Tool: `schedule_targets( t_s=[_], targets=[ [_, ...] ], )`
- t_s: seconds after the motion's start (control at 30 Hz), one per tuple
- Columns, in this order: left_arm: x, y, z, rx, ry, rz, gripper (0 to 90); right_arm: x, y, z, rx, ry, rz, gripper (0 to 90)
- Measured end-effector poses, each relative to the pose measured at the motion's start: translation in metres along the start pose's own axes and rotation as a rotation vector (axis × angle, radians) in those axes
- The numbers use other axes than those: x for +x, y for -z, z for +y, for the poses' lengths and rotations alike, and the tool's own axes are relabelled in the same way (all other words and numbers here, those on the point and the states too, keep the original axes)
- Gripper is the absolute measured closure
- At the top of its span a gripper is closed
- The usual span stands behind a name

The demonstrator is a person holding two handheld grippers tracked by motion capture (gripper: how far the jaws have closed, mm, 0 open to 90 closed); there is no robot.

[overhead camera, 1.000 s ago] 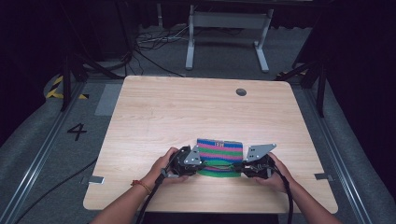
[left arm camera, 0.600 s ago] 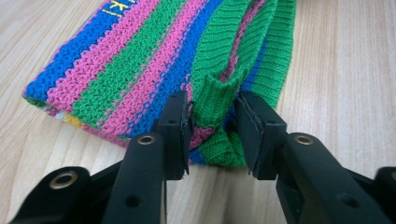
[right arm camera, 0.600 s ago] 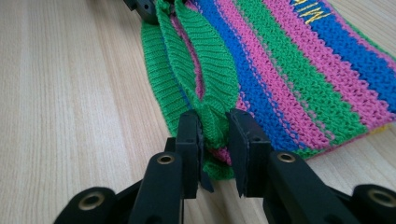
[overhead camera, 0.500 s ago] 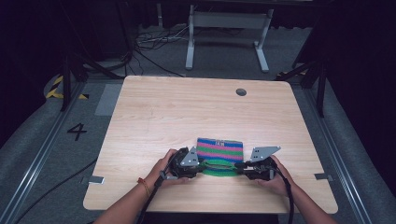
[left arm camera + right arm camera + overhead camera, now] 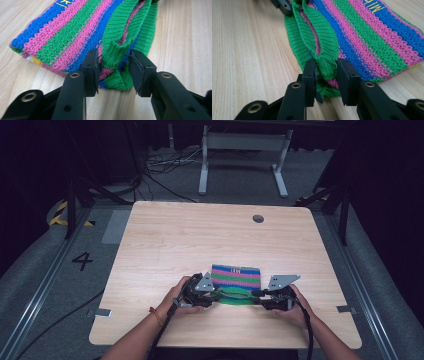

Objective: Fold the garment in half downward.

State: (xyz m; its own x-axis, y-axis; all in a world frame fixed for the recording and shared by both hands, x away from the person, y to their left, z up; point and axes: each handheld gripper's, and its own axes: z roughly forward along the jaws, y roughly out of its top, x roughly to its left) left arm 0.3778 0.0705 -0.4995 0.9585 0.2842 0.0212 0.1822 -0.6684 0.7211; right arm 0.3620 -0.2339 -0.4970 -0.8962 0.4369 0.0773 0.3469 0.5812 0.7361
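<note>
High view showed a pale wooden tabletop (image 5: 200, 240) with a round cable hole (image 5: 258, 218) near its far edge, standing on grey floor (image 5: 45, 275) marked with a black "4" (image 5: 82, 261). Beyond it, in a dark room, were the white legs of another desk (image 5: 242, 160) and loose cables (image 5: 160, 167) on the floor.

My forearms came in from the near edge. My left hand (image 5: 181, 297) held my left claw (image 5: 216, 292) at the left end of a striped knitted pouch (image 5: 236, 276), and my right hand (image 5: 292, 304) held my right claw (image 5: 255, 295) at its right end, the two pointing toward each other along the pouch's near edge. Each claw carried its grey three-cornered plate on top.

The pouch lay flat near the front middle of the tabletop, banded in blue, pink and green, with yellow lettering on the blue band that I could not read. Its green ribbed rim (image 5: 235, 296) ran along the near side between my claws.

In the left gripper view, my left claw (image 5: 113, 65) was part-way parted, its jaws set either side of a bunched fold of the green rim (image 5: 117, 53), the left jaw touching the knit and the right just clear of it. In the right gripper view, my right claw (image 5: 325, 72) was clenched on the green rim (image 5: 325, 62), the fold pinched between both jaws. What the pouch held, I could not tell.
</note>
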Motion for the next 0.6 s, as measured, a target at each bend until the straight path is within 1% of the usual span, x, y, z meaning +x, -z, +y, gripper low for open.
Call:
schedule_targets(
  t_s=[0.07, 0.1, 0.2, 0.27, 0.33, 0.4, 0.5, 0.53, 0.57, 0.6],
  targets=[
    [-0.001, 0.002, 0.002, 0.010, 0.006, -0.006, 56.3, 0.000, 0.000, 0.001, 0.002, -0.006, 0.003, 67.3],
    [-0.001, 0.002, 0.003, 0.014, 0.000, -0.006, 54.5, 0.000, 0.001, 0.001, 0.005, -0.003, 0.000, 66.2],
    [-0.002, 0.005, 0.005, 0.022, -0.002, 0.010, 50.4, 0.003, 0.003, 0.005, 0.019, 0.012, -0.023, 60.8],
    [-0.001, 0.008, 0.006, 0.016, 0.001, 0.015, 47.8, 0.004, 0.004, 0.007, 0.022, 0.024, -0.041, 58.3],
    [-0.003, 0.012, 0.008, 0.011, 0.005, 0.033, 44.2, 0.005, 0.007, 0.008, 0.026, 0.022, -0.058, 56.6],
    [-0.004, 0.016, 0.011, 0.028, 0.001, 0.037, 40.4, 0.006, 0.009, 0.010, 0.035, 0.032, -0.074, 53.9],
    [-0.004, 0.022, 0.012, 0.032, 0.012, 0.057, 34.6, 0.007, 0.013, 0.013, 0.045, 0.048, -0.099, 49.7],
    [-0.004, 0.022, 0.012, 0.032, 0.012, 0.057, 33.8, 0.007, 0.015, 0.014, 0.046, 0.048, -0.102, 49.0],
    [-0.004, 0.025, 0.012, 0.042, 0.014, 0.068, 33.8, 0.007, 0.015, 0.014, 0.046, 0.048, -0.102, 49.0],
    [-0.003, 0.030, 0.012, 0.053, 0.007, 0.093, 30.7, 0.007, 0.018, 0.015, 0.047, 0.052, -0.107, 47.1]
  ],
)
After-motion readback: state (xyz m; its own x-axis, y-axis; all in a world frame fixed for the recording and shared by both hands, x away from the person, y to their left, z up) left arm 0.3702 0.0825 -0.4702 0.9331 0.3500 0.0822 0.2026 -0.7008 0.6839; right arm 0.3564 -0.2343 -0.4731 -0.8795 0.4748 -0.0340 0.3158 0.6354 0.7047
